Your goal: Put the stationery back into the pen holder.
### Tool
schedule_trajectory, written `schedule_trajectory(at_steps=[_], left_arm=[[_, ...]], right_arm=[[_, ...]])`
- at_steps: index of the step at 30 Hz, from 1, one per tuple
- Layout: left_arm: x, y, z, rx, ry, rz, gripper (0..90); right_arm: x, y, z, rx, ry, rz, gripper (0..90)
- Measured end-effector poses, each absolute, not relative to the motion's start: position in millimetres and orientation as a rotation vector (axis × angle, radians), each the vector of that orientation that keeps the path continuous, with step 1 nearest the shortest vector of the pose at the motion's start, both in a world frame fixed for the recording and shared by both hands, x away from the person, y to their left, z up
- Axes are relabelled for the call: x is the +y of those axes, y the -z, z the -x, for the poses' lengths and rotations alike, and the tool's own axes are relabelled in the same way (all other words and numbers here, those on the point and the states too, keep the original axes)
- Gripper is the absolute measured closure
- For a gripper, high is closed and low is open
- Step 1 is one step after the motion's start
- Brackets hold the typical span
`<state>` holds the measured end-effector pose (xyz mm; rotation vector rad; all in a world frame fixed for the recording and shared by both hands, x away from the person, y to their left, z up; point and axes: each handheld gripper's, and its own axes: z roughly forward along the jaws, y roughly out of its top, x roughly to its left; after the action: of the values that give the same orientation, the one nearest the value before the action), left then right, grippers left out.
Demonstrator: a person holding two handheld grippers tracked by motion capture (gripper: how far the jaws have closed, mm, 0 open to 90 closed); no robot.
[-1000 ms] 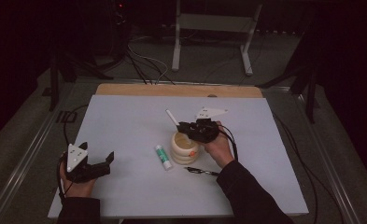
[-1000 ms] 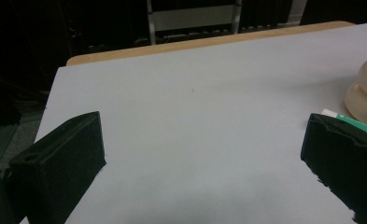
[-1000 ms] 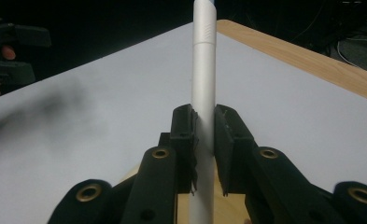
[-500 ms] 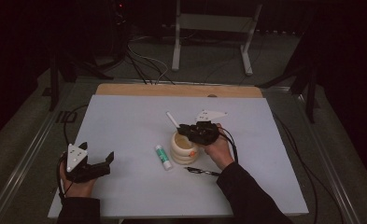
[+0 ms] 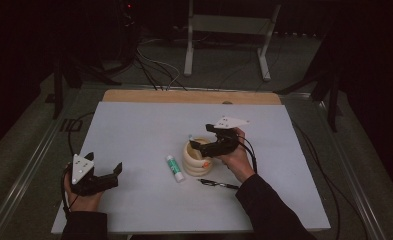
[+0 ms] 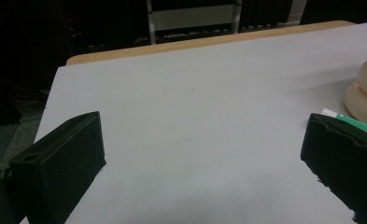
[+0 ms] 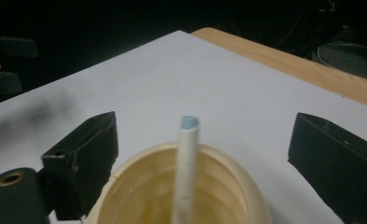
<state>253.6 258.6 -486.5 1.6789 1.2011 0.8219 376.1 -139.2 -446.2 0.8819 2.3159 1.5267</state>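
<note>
White stick (image 7: 188, 158) standing in cream cup (image 5: 196, 158) at table (image 5: 134, 125) centre, leaning on rim. My right gripper (image 5: 207, 141) hovering over cup, jaws just opening, apart, stick between untouched. Left gripper (image 5: 115, 175) resting near-left, jaws apart, gripping nothing. Tube (image 5: 174, 167) lying beside cup.

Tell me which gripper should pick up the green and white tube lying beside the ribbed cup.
Left, probably. The left gripper is open and empty, with the tube just beyond one jaw in its own view. The right gripper has just been opening and hangs over the cup, where a white pen stands.
</note>
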Motion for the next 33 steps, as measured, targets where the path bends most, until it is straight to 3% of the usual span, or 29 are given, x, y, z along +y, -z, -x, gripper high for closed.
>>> schedule_trajectory(at_steps=[33], left_arm=[[259, 487, -255, 1.184, -0.773, -1.688, 0.2]], right_arm=[[-152, 438, -372, 2.412, -1.36, -0.86, 2.0]])
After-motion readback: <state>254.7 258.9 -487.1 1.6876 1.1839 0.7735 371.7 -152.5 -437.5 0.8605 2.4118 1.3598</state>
